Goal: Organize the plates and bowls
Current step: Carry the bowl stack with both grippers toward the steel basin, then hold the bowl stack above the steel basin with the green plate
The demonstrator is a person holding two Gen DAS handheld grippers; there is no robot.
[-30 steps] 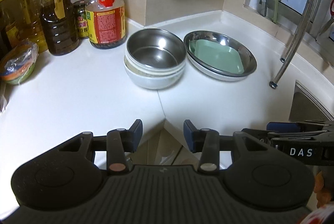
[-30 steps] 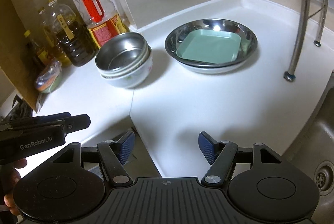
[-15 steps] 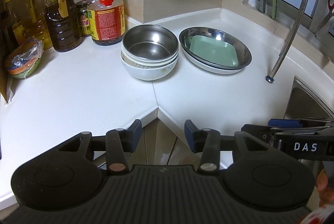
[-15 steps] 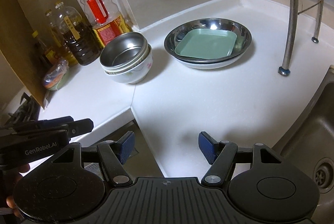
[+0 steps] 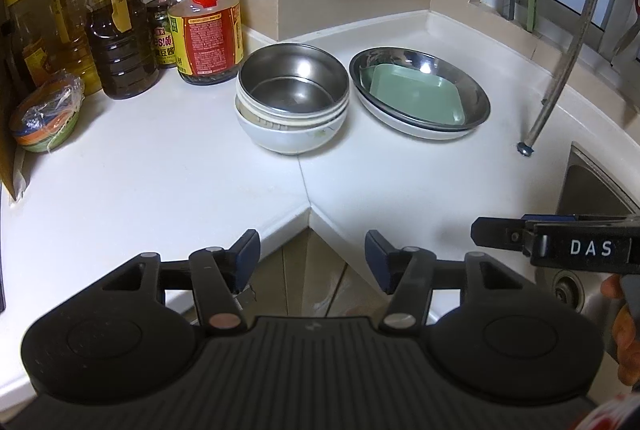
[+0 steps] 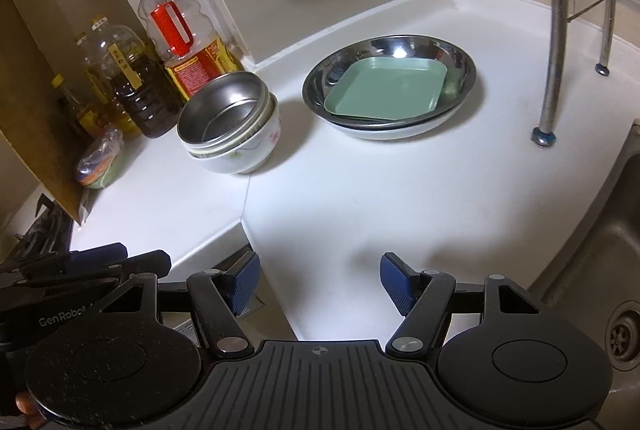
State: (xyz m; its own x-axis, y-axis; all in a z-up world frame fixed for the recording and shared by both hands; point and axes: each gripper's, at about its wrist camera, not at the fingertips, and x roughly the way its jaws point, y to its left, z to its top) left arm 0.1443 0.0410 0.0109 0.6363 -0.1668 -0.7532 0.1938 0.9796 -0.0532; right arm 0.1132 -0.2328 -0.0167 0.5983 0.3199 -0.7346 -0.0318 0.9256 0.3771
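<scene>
Both grippers hover off the near edge of the white surface [image 5: 160, 165], well short of the dishes. The left gripper [image 5: 312, 256] has its jaws opening with nothing between them; the right gripper [image 6: 318, 280] shows its jaws spread wide, empty too.

And the dishes look sorted: a steel bowl [image 5: 294, 81] nests on the stack of bowls [image 5: 290, 127] at the seam of the surface, and just beside it a green square plate [image 6: 386, 89] lies inside a steel dish [image 6: 460, 69] on a white plate [image 6: 400, 131]. The two stacks sit close, possibly touching.

By the look of it the tidying is near its end, so the sound play is to leave the stacks alone. If one more nudge is wanted, come in low at a rim, jaws wide, and push slowly; steel on ceramic will likely slide.

Around them: oil bottles [image 5: 116, 29] and a red-handled bottle [image 5: 204, 1] stand against the tiled wall at the left, a wrapped bundle [image 5: 46, 115] lies at the far left, a rack leg [image 6: 556, 29] stands on the right, and a sink [image 6: 600, 270] lies beyond it.
</scene>
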